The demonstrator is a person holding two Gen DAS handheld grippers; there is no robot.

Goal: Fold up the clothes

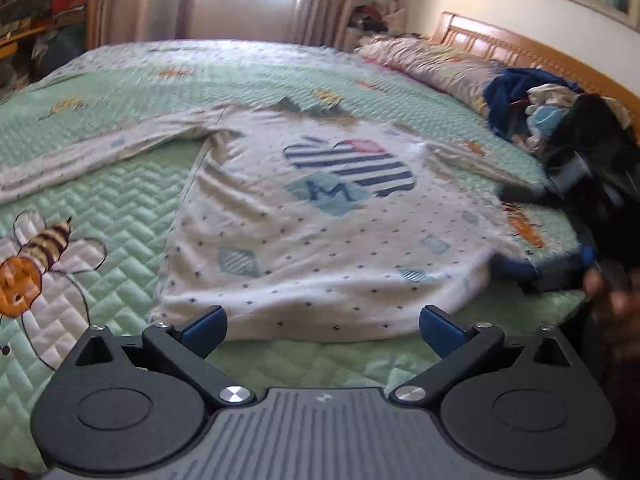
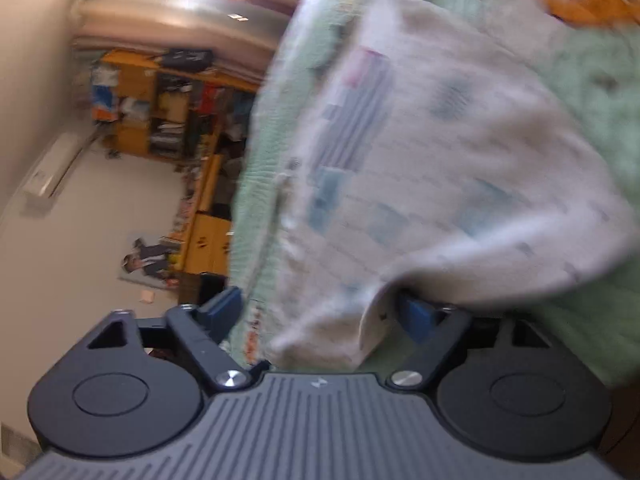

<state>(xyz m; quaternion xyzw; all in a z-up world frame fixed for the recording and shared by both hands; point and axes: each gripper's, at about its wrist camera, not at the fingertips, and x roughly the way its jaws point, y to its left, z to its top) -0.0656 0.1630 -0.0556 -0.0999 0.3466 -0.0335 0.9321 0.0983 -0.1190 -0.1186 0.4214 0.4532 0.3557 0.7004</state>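
While flat, shirt [image 1: 304, 216] before left gripper [image 1: 322, 330]

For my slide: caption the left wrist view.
Open left tongs hover at the hem of a white shirt spread on the bed.

One letter on the shirt

A blue "M" stands on a pale blue patch [image 1: 326, 194] on the white shirt [image 1: 320, 240] front.

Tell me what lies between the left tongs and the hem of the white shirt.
In the left wrist view, only bare green quilted bedspread separates the open left tongs from the white shirt hem; nothing else lies there.
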